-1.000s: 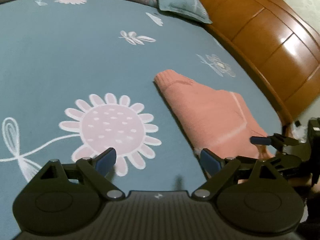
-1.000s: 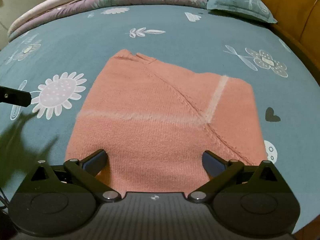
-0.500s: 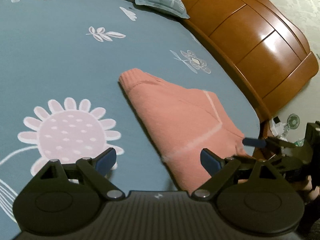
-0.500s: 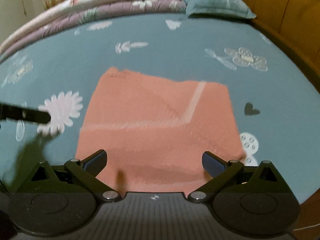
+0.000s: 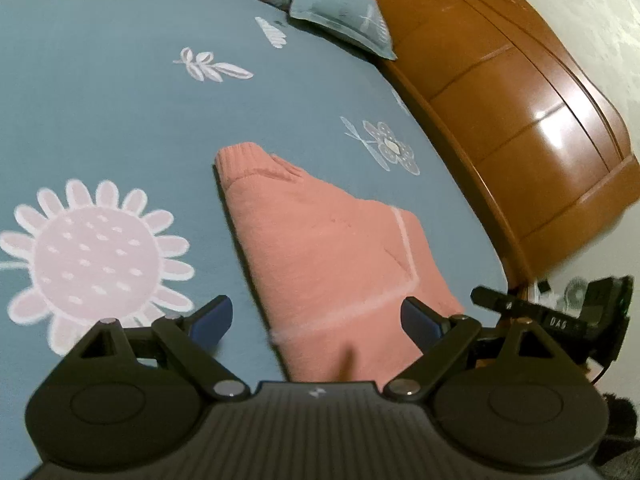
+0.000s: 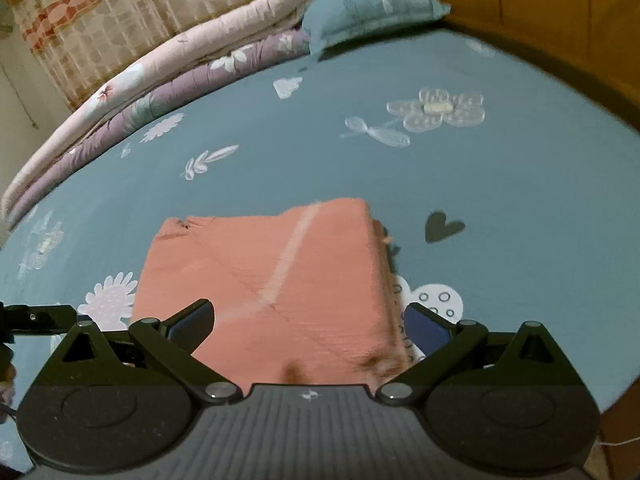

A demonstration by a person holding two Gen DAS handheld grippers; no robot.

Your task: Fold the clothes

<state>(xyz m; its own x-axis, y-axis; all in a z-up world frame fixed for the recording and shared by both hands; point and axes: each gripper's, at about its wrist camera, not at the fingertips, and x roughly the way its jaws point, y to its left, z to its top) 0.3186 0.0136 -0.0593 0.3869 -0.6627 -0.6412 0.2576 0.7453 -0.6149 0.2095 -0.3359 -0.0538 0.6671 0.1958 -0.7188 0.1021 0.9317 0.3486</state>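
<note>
Sweater [image 5: 332, 256] work looks close to finished: the salmon-pink knit lies on the blue flowered bedsheet [image 5: 120, 92] as a compact, roughly four-sided packet, low and centre in both wrist views, and neither tool is holding it. Both tools seem to hang above it, though how far above cannot be read. The left gripper [image 5: 318, 320] has its fingers set wide apart, nothing between the blue pads but the near end of the packet seen beyond them. The right gripper [image 6: 310, 326] is likewise spread wide and empty, with the knit's near edge showing between its fingers.

If a last fold or a tidy is meant, my judgement is that it wants both tools at once on the near corners, pinching through every layer, since a thick knit slides on itself and one layer lifted alone would pull the stack open. Lift low, carry across evenly, then press flat.

As to the garment: soft ribbed wool-like fabric, a ribbed cuff or hem poking out at the packet's far left corner in the left view, pale chalky lines crossing its top face. In the right view its right side shows stacked layer edges, slightly ragged. A pillow [image 6: 372, 4] and folded quilts [image 6: 160, 76] sit at the upper part of that frame, well apart from it
</note>
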